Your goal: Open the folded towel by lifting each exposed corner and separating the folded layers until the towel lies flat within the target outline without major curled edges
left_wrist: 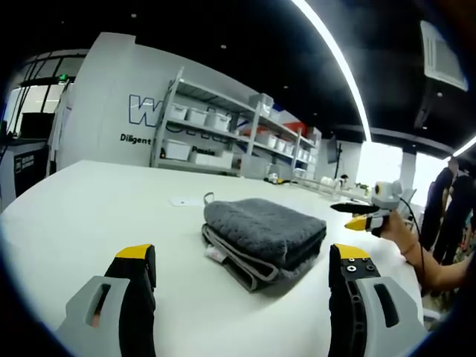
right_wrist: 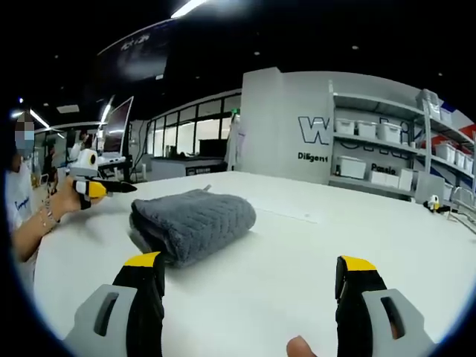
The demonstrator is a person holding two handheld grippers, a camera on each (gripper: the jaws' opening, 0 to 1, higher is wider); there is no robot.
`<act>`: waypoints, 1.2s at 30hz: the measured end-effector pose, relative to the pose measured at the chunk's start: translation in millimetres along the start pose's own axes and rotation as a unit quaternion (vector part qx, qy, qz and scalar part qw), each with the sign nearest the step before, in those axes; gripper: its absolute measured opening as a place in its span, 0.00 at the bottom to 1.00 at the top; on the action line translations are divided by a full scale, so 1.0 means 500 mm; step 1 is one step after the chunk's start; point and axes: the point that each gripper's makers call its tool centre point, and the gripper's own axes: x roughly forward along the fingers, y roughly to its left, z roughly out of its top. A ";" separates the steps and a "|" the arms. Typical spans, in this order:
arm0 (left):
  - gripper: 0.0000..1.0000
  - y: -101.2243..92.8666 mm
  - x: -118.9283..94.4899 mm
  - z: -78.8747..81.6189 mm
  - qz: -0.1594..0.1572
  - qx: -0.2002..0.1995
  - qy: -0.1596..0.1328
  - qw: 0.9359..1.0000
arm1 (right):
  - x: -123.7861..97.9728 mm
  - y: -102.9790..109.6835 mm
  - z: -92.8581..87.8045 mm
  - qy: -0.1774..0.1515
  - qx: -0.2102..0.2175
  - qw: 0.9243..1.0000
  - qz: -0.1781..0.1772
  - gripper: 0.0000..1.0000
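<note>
- Currently, the grey towel [left_wrist: 264, 238] lies folded in several layers on the white table [left_wrist: 89, 216], its stacked edges facing the left gripper view.
- The left gripper [left_wrist: 242, 279] sits low over the table with its jaws wide apart, holding nothing; the towel lies ahead between them.
- The right gripper [right_wrist: 249, 286] likewise has its jaws spread and empty, with the towel [right_wrist: 192, 222] ahead and left.
- Storage shelves [left_wrist: 230, 137] stand behind the table.

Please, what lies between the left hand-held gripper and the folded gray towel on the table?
Nothing. In the left gripper view, only bare white table separates the open left hand-held gripper from the folded towel.
</note>
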 end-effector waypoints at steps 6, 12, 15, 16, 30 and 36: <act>0.95 -0.014 -0.006 0.005 -0.005 0.003 -0.007 1.000 | 0.002 0.004 0.005 0.002 -0.014 1.000 0.007 0.97; 0.95 -0.009 -0.005 0.014 -0.005 0.002 -0.010 1.000 | -0.005 0.011 0.028 -0.006 -0.019 1.000 0.012 0.97; 0.95 -0.006 -0.005 0.015 -0.001 0.005 -0.010 1.000 | -0.012 0.015 0.051 -0.021 -0.019 1.000 0.010 0.97; 0.95 -0.005 -0.006 0.016 0.000 0.005 -0.010 1.000 | -0.014 0.017 0.057 -0.025 -0.019 0.999 0.010 0.96; 0.94 0.006 -0.007 0.014 0.005 -0.008 -0.009 1.000 | 0.019 0.140 0.115 -0.041 -0.006 0.996 0.082 0.86; 0.93 0.014 -0.009 0.014 0.011 -0.017 -0.009 1.000 | 0.039 0.180 0.146 -0.054 -0.003 0.995 0.087 0.84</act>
